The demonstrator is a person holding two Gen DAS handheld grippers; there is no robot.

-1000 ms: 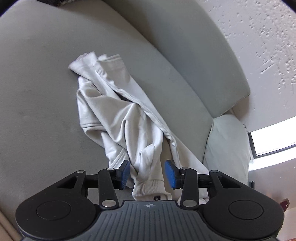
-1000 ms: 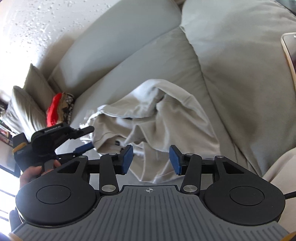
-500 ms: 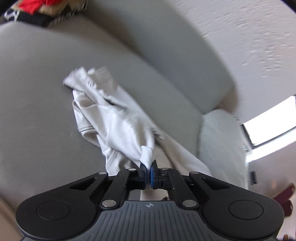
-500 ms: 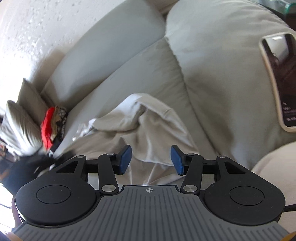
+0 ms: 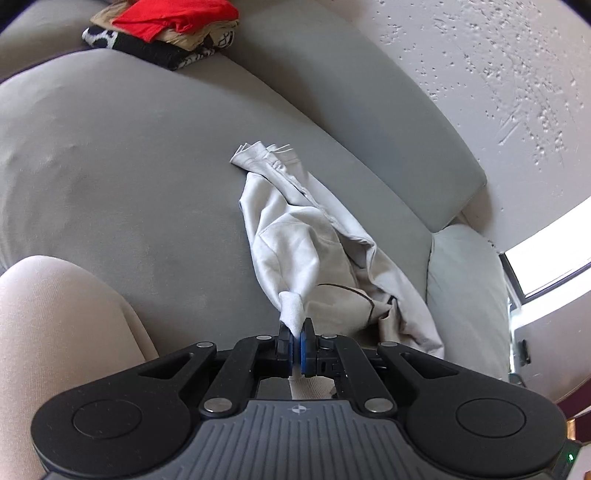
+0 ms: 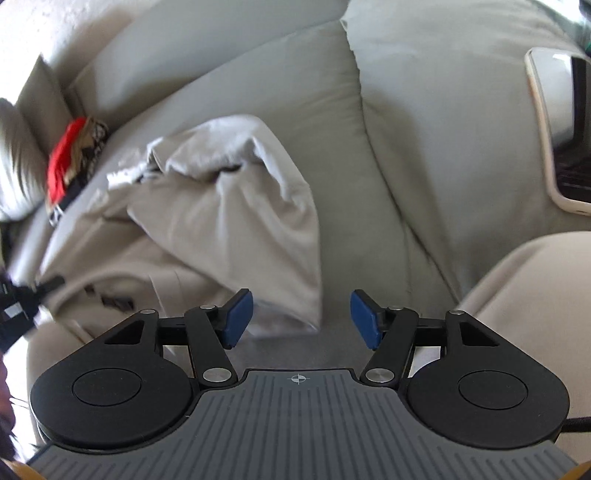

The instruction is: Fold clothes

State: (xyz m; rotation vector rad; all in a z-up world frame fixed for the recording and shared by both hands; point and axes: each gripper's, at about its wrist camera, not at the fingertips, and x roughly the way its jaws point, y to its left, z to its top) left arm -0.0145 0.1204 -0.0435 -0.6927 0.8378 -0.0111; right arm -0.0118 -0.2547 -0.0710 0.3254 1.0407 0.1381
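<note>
My left hand-held gripper [image 5: 295, 349] has its blue pads pressed together on a ribbed cuff of the pale grey sweatshirt [image 5: 295, 243], with a strip of the knit showing behind the pads. From that pinch the soft cotton rises taut in a narrow twisted rope, then spreads into crumpled folds across the grey sofa seat cushion [image 5: 122, 177]. My knee [image 5: 55, 332], in beige fabric, sits just left of the black linkage. Beyond the garment stands the smooth back cushion [image 5: 354, 110], and further still a small stack of folded clothes [image 5: 166, 29], red on top over tan and black-and-white print, under a rough stippled white wall [image 5: 498, 74].

My right hand-held gripper [image 6: 301, 319] has its blue pads spread wide, gripping nothing, hovering over bare seat fabric just beside the sweatshirt's near hem [image 6: 280, 317]. The garment [image 6: 229, 206] bulges there in a puffy, rounded fold. To the far right a phone [image 6: 554, 122] in a pale case lies on the neighbouring cushion.
</note>
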